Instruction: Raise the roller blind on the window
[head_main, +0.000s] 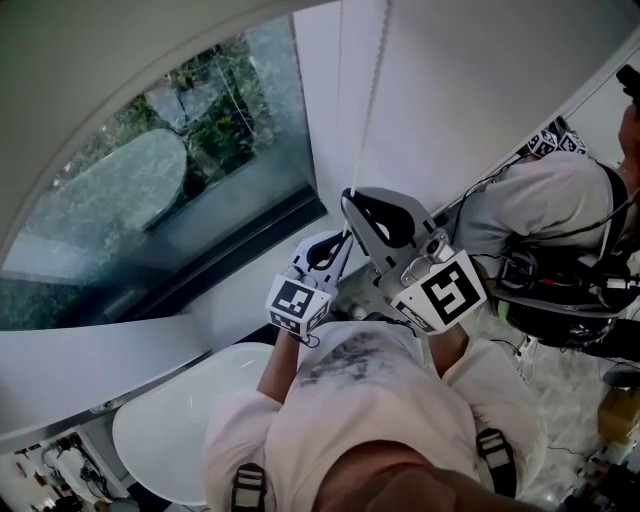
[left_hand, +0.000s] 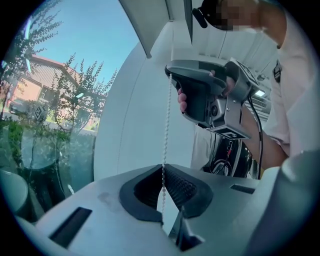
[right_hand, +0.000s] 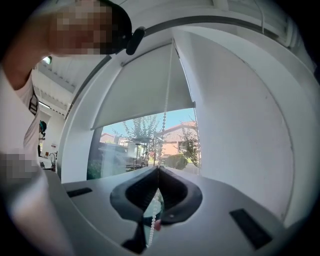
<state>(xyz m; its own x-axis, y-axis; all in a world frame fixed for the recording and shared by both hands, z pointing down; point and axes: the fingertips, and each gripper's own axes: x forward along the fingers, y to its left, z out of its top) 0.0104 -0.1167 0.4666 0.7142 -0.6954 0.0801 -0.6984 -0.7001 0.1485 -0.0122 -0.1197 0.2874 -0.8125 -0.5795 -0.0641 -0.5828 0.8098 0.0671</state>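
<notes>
Though clamping the bead chain (left_hand: 166, 125) in the right gripper (head_main: 350, 197) and, just below, the left gripper (head_main: 338, 242), could lose the beads on a jerky pull, or haul the wrong strand and drop the roller blind (right_hand: 135, 90), partway down the window (head_main: 150, 170). Tight room: white tub (head_main: 160, 420) below, another person (head_main: 540, 195) close by

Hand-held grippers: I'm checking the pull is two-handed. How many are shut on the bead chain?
2. The left hand-held gripper is shut on the bead chain lower down; the right hand-held gripper is shut on it higher up.
</notes>
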